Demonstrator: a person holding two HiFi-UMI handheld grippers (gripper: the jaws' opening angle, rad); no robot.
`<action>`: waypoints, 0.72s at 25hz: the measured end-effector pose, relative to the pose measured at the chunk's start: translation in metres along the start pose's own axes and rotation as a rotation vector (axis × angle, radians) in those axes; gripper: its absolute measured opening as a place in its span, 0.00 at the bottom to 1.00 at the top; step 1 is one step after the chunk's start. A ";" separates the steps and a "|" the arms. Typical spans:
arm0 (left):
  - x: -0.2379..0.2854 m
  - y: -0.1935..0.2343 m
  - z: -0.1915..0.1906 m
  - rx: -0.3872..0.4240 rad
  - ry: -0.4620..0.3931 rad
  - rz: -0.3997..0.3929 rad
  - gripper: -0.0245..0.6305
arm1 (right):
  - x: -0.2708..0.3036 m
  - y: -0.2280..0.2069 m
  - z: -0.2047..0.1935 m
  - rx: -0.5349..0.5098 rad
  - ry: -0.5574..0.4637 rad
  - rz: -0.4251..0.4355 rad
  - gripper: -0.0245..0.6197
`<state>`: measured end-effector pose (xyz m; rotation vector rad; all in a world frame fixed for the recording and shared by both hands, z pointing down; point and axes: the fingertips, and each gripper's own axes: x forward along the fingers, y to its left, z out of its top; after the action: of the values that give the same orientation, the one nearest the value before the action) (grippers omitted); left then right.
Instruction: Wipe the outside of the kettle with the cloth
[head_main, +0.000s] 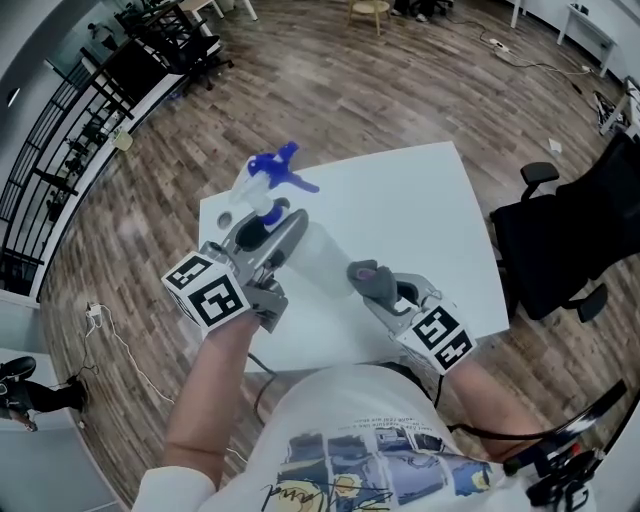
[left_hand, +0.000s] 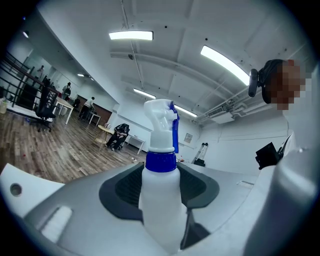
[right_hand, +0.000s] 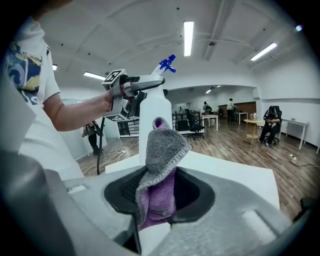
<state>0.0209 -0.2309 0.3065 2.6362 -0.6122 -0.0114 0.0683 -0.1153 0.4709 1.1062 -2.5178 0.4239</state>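
The left gripper (head_main: 275, 235) is clamping its jaws on the white body of an upright spray bottle (head_main: 320, 255), just under the blue collar. The blue trigger head is sticking up above the jaws. This bottle is the only vessel showing, and it is hanging over the left part of the white worktop (head_main: 420, 210), toward the near edge. The base is hiding behind the cloth in the right gripper view, so whether it is resting on the worktop cannot be told.

The right gripper (head_main: 385, 290) is pinching a folded cloth (head_main: 362, 272) between its jaws, grey on the outside and purple inside. The cloth's rounded end is standing up past the jaw tips. It is sitting just beside the bottle's lower body, on its right side, and whether the two are touching cannot be told.

A black chair (head_main: 560, 240) is standing off the worktop's right edge.
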 end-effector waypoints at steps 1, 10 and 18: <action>0.000 0.001 0.000 -0.001 -0.002 0.002 0.34 | 0.000 -0.001 -0.003 0.001 0.005 -0.002 0.24; 0.006 0.005 -0.010 0.008 -0.005 0.006 0.34 | -0.025 0.015 0.079 -0.108 -0.147 0.005 0.24; 0.010 0.003 -0.018 0.012 -0.011 0.021 0.34 | -0.006 0.026 0.097 -0.125 -0.180 0.042 0.24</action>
<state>0.0302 -0.2304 0.3250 2.6429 -0.6455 -0.0153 0.0328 -0.1336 0.3787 1.0897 -2.6854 0.1819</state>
